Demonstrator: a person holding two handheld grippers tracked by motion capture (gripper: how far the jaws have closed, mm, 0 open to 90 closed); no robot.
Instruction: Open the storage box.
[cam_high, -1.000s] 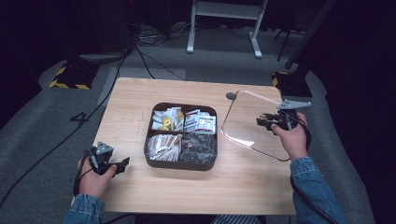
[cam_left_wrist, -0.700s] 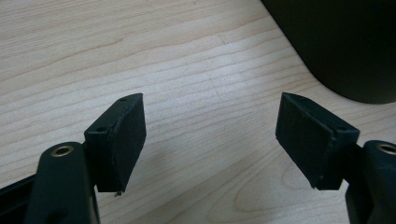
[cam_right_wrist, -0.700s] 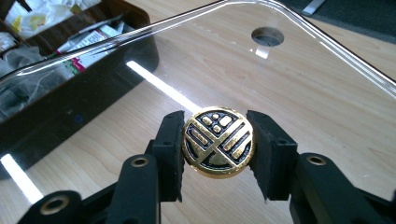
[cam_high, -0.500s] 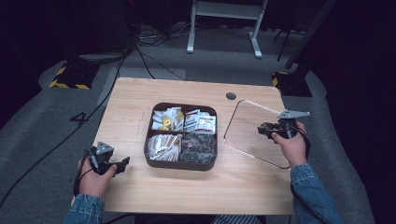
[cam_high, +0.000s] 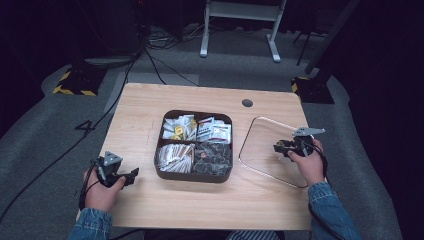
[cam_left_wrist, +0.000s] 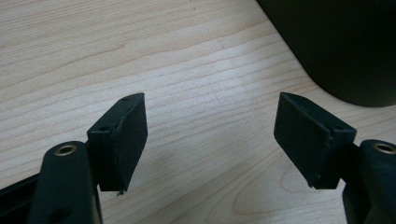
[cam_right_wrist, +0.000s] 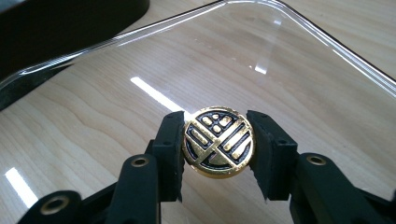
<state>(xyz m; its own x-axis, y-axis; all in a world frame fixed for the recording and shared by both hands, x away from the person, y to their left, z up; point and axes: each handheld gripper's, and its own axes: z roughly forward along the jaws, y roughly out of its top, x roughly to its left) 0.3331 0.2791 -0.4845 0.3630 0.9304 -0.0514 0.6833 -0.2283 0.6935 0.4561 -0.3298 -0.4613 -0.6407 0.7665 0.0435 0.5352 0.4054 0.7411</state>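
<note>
Right tongs (cam_right_wrist: 217, 142) pinch the lid's gold knob (cam_right_wrist: 218, 142) beside the tray (cam_high: 194, 177) (left tongs (cam_left_wrist: 210, 135) gape, empty).

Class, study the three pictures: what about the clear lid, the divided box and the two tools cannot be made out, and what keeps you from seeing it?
- Box: packet print in the high view, too small.
- Knob on the clear lid: its sides, covered by the right tool in the right gripper view.
- Box in the left gripper view: contents hidden by its dark wall, cut off by the edge.
- Left tool: open, body cut off at the bottom edge.
</note>
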